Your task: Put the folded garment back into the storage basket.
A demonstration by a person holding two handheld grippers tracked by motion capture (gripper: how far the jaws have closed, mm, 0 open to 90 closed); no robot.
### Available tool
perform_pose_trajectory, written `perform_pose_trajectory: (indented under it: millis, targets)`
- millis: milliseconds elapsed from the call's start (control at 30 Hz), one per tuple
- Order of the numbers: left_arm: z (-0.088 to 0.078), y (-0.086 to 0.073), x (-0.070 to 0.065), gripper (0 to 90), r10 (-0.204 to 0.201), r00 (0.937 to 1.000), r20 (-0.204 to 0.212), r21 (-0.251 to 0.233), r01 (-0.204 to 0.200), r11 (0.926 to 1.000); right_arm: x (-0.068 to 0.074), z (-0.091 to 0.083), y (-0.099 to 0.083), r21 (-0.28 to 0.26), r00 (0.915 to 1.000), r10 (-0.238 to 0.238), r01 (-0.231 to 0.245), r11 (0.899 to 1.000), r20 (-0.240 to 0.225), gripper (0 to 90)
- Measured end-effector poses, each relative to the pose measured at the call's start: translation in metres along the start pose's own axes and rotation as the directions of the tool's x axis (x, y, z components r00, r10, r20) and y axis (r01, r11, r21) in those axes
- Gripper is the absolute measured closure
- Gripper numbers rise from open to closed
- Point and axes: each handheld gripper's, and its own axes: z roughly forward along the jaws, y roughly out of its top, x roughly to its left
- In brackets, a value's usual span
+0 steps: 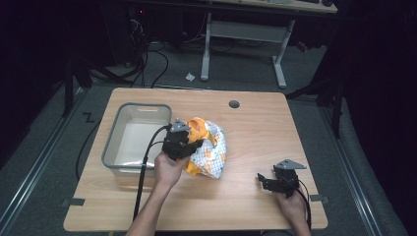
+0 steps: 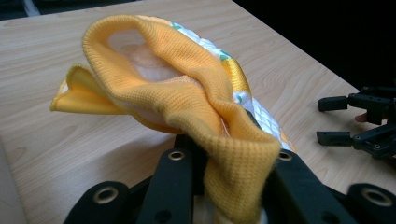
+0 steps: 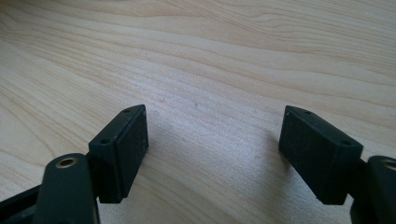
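The left gripper (image 1: 189,142) is pinching a crumpled, waffle-knit orange cloth (image 2: 187,93) above the pale wood-grain worktop (image 1: 255,128) beside a grey plastic bin (image 1: 114,142), while the right gripper (image 1: 268,181) is resting wide open, holding nothing.

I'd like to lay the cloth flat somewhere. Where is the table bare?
Bare wood lies between the cloth and the right tongs, and along the far edge around the round hole. It is crowded at the left, where the grey bin sits beside the left tongs.
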Motion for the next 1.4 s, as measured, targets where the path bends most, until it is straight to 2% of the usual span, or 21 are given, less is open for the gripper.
perform_pose_trajectory:
  millis: [133, 433, 733, 967, 1267, 1400]
  targets:
    - [-0.008, 0.001, 0.004, 78.5, -0.014, 0.9999, 0.003, -0.016, 0.014, 0.9998, 0.000, 0.000, 0.000, 0.000, 1.0000, 0.001, -0.001, 1.000, 0.000, 24.4]
    - [-0.025, 0.007, 0.011, 78.5, -0.006, 1.0000, -0.002, -0.034, 0.006, 0.9994, 0.000, 0.000, 0.000, 0.000, 1.0000, 0.001, -0.001, 1.000, -0.001, 24.4]
    - [-0.036, 0.008, 0.018, 78.5, -0.017, 0.9998, -0.001, -0.056, 0.017, 0.9983, 0.000, 0.000, 0.000, 0.001, 1.0000, 0.003, -0.003, 1.000, 0.000, 24.4]
    - [-0.049, 0.012, 0.024, 78.5, -0.021, 0.9997, -0.014, -0.071, 0.020, 0.9972, 0.000, 0.000, 0.000, 0.001, 1.0000, 0.003, -0.003, 1.000, 0.000, 24.4]
    - [-0.064, 0.014, 0.036, 78.5, -0.038, 0.9982, -0.046, -0.085, 0.034, 0.9958, 0.000, 0.000, 0.000, 0.001, 1.0000, 0.003, -0.003, 1.000, 0.000, 24.4]
    - [-0.071, 0.014, 0.040, 78.6, -0.034, 0.9974, -0.064, -0.084, 0.029, 0.9961, 0.000, 0.000, 0.000, 0.001, 1.0000, 0.003, -0.003, 1.000, 0.000, 24.4]
